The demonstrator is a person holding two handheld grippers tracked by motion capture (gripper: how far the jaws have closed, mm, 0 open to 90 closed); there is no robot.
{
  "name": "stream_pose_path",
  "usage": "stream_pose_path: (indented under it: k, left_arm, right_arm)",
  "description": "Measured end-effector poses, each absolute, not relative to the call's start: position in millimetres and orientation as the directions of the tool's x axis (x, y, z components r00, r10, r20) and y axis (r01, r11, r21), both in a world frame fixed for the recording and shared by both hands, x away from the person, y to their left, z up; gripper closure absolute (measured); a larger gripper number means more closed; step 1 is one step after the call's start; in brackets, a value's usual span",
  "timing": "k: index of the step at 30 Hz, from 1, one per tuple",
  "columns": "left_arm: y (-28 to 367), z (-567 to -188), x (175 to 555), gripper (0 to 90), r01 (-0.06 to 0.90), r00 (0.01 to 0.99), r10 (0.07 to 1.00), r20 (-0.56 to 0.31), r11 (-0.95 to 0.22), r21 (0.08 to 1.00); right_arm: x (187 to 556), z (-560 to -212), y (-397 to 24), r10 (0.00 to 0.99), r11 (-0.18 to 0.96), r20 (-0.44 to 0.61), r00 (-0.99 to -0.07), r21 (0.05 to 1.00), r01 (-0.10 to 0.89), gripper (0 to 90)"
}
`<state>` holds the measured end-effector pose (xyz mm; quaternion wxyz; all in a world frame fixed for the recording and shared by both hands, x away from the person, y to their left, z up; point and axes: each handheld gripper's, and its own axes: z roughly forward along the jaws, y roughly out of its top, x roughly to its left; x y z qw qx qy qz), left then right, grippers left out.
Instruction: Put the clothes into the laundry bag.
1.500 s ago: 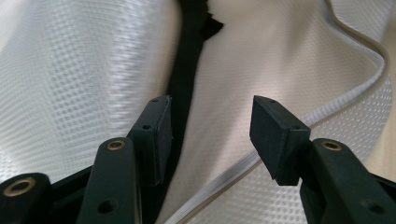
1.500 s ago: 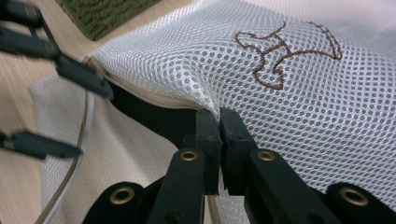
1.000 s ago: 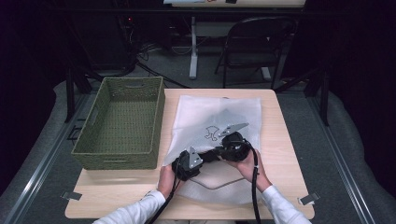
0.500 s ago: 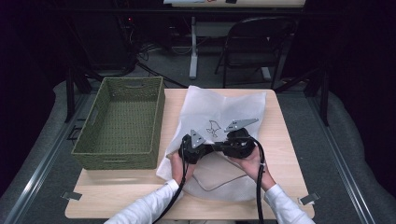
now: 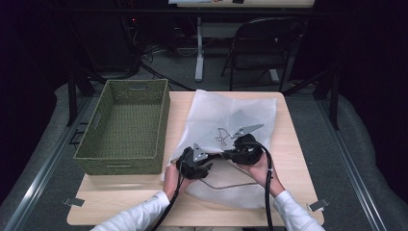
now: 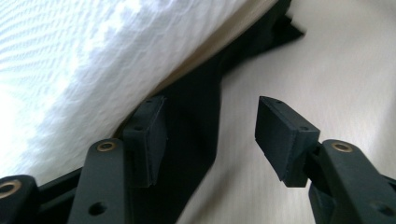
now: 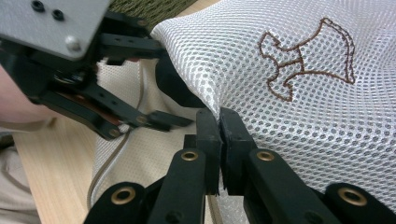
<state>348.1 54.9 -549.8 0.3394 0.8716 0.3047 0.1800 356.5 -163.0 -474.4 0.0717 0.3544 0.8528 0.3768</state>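
— What's the person working on?

— A white mesh bag (image 5: 226, 130) lying on the table (image 5: 293, 144), to the right of a green woven basket (image 5: 126, 126). It has a small brown embroidered figure (image 7: 306, 58) stitched on it, and a cord (image 5: 226, 185) loops out of its near end across the wood.

— And the two tools?

— Both are down at the near part of the bag, close to each other. The right gripper (image 7: 219, 123) has its fingers pressed together on a pinch of the mesh; in the right gripper view you can see the cloth drawn up into a ridge that runs straight into them.

— Is the left one holding too?

— No. The left gripper (image 6: 210, 130) has its fingers (image 6: 280, 135) apart; they have just been opening. In the left gripper view there's a clear gap between them, and nothing sits in it. The white mesh passes above and to the left of one finger, apart from the pads, with pale cloth beyond.

— Where does it sit from above?

— In the high view the left gripper (image 5: 195, 162) is at the bag's near left edge, just beside the basket's near right corner. The right gripper (image 5: 246, 150) is a little farther in, just below the embroidered figure.

— Is the bag flat?

— Mostly flat at the far end, lifted and rumpled where the right one pinches it.
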Motion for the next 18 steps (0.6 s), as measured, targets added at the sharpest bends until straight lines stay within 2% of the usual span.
stream_pose_path:
  k: [3,5,7,8,9,10,15,18]
  left_arm:
    - [61,-556,347,43.8,0.430,0.737,0.666,0.116,-0.595,0.679]
    - [61,-564,349,48.1,0.453,0.730,0.675,0.113,-0.600,0.659]
    - [61,-571,351,61.0,0.448,0.723,0.680,0.126,-0.600,0.663]
    - [43,-573,364,68.4,0.425,0.719,0.684,0.121,-0.571,0.703]
    - [43,-573,364,87.4,0.425,0.719,0.684,0.121,-0.571,0.703]
    - [43,-573,364,87.4,0.425,0.719,0.684,0.121,-0.571,0.703]
    - [43,-573,364,87.4,0.425,0.719,0.684,0.121,-0.571,0.703]
    - [31,-564,373,87.4,0.436,0.691,0.718,0.080,-0.504,0.745]
  right_arm:
    - [357,-475,-162,0.660,0.467,0.144,-0.738,0.690,0.553,88.4]
    - [357,-475,-160,0.659,0.472,0.143,-0.739,0.687,0.553,88.4]
    - [357,-477,-159,0.654,0.477,0.145,-0.742,0.683,0.553,88.4]
    - [357,-477,-159,0.655,0.476,0.147,-0.741,0.682,0.555,88.4]
    - [357,-477,-159,0.655,0.476,0.147,-0.741,0.682,0.555,88.4]
    - [353,-467,-156,0.627,0.469,0.157,-0.763,0.706,0.531,88.4]
    - [353,-467,-156,0.627,0.469,0.157,-0.763,0.706,0.531,88.6]
    - [353,-463,-159,0.619,0.454,0.175,-0.766,0.716,0.530,88.6]
